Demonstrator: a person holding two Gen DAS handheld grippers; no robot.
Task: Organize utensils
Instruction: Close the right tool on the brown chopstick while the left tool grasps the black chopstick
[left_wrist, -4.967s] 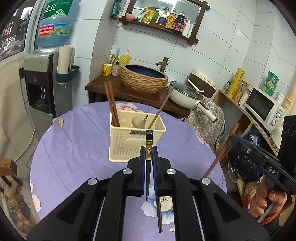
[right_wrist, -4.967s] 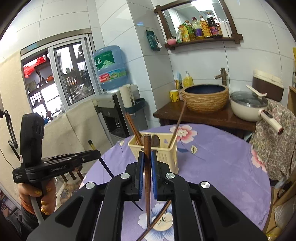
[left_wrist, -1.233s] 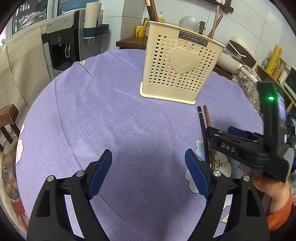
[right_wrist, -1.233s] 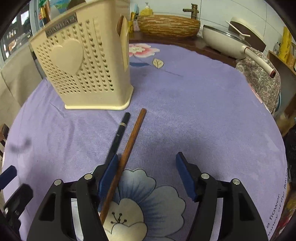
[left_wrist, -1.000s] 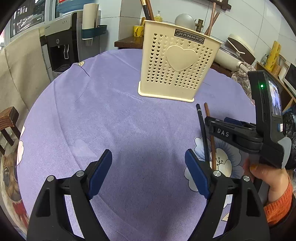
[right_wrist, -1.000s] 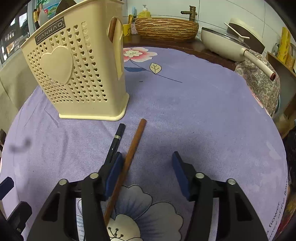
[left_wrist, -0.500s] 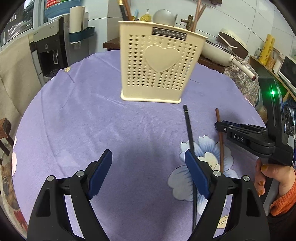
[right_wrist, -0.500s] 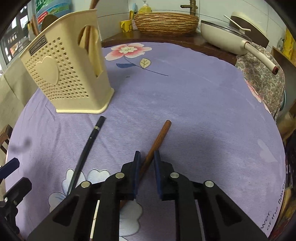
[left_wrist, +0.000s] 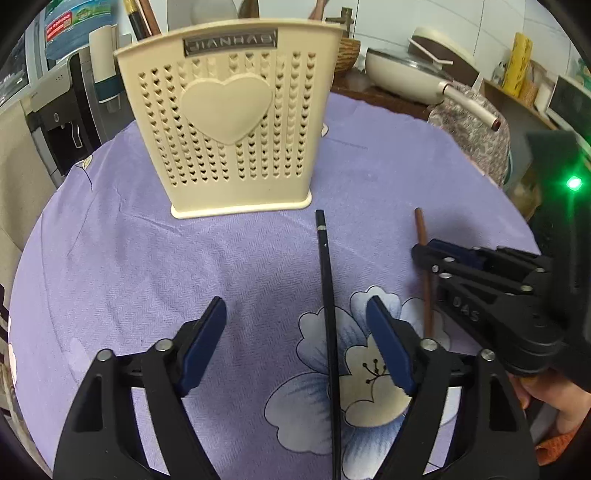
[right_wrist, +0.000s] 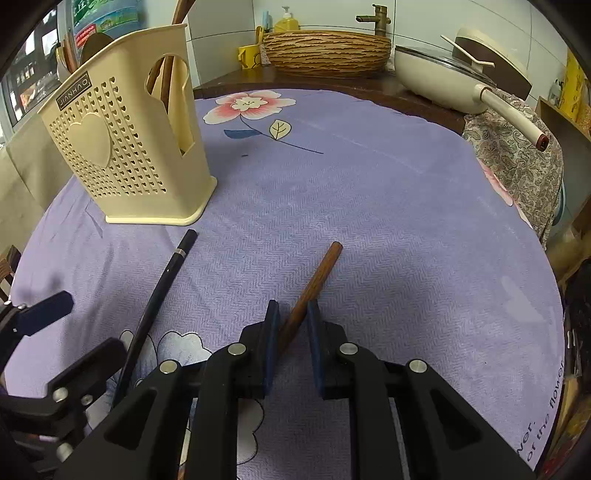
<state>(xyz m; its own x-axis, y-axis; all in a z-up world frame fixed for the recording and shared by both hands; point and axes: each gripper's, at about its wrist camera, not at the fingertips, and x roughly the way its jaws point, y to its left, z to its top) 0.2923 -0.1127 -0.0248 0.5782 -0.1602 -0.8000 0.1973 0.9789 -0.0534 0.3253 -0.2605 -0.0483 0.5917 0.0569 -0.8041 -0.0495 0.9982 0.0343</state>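
Round table, purple floral cloth (right_wrist: 369, 192); tiled kitchen. Right claw (right_wrist: 290, 325) clamped on brown chopstick (right_wrist: 317, 277); left claw (left_wrist: 295, 332) closing around black chopstick (left_wrist: 325, 266).

1. Both views are evenly and fairly brightly lit — soft indoor light, no hard glare on the purple desk (right_wrist: 369, 206).
2. Fisheye bending is strong: black vignette fills the corners, and edges curve.
3. A green indicator light (left_wrist: 573, 183) flares at 3 o'clock in the left view.
4. Shadows are faint — a soft patch at 9 o'clock in the right view.

Left gripper (left_wrist: 295, 332) jaws closing; right gripper (right_wrist: 291, 328) jaws clamped, both angled down.
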